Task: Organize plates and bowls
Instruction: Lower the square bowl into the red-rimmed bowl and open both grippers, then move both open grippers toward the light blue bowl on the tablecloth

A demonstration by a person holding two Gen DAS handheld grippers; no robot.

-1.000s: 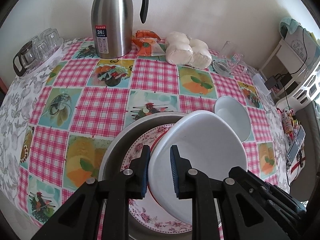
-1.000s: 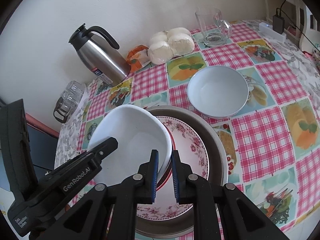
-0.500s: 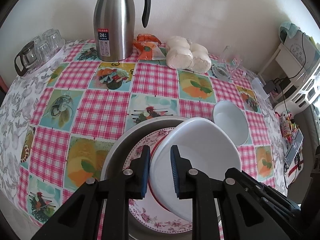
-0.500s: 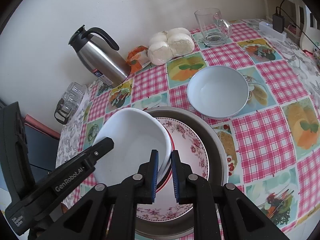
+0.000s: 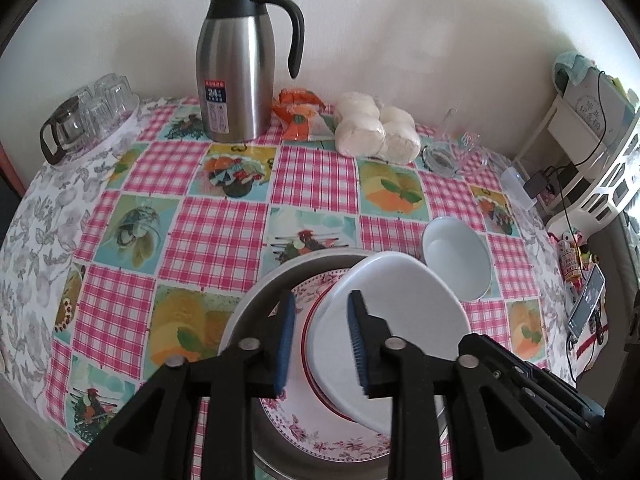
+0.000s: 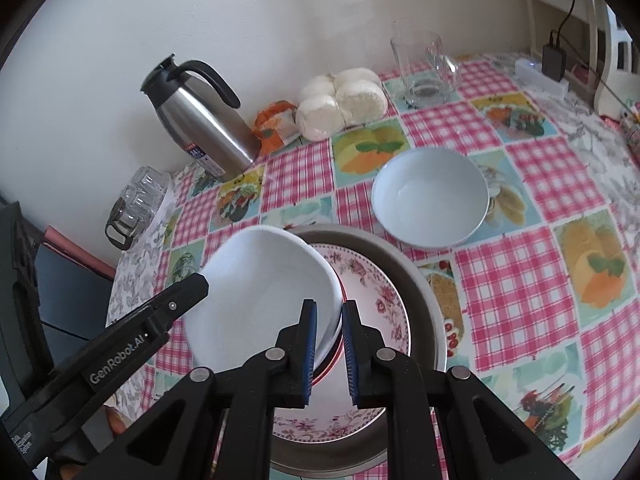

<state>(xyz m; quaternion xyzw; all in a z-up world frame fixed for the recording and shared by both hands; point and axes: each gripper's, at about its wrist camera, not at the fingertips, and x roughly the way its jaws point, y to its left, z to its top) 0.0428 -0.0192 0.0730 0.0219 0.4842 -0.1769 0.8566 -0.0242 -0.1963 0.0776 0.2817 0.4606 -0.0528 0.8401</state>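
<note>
A white bowl (image 5: 400, 312) (image 6: 264, 280) sits tilted over a floral plate (image 5: 320, 436) (image 6: 372, 280) that lies in a round metal pan (image 5: 256, 304) (image 6: 420, 280). A red-rimmed dish edge shows under the bowl. My right gripper (image 6: 329, 352) is shut on the bowl's right rim. My left gripper (image 5: 320, 340) straddles the left rim; its jaws are opening and the pads stand off the rim. One left finger (image 6: 188, 292) shows in the right wrist view. A second white bowl (image 5: 456, 264) (image 6: 430, 196) rests on the tablecloth beside the pan.
Along the wall stand a steel flask (image 5: 236, 80), an orange packet (image 5: 300, 116), a bag of white buns (image 5: 376, 132) and a glass mug (image 6: 424, 68). Small glasses (image 5: 88, 120) sit at the far left. A phone (image 5: 588, 304) lies past the right table edge.
My left gripper's jaws have spread apart and come off the bowl's rim. The right gripper keeps its grip and the bowl stays tilted over the plate.
</note>
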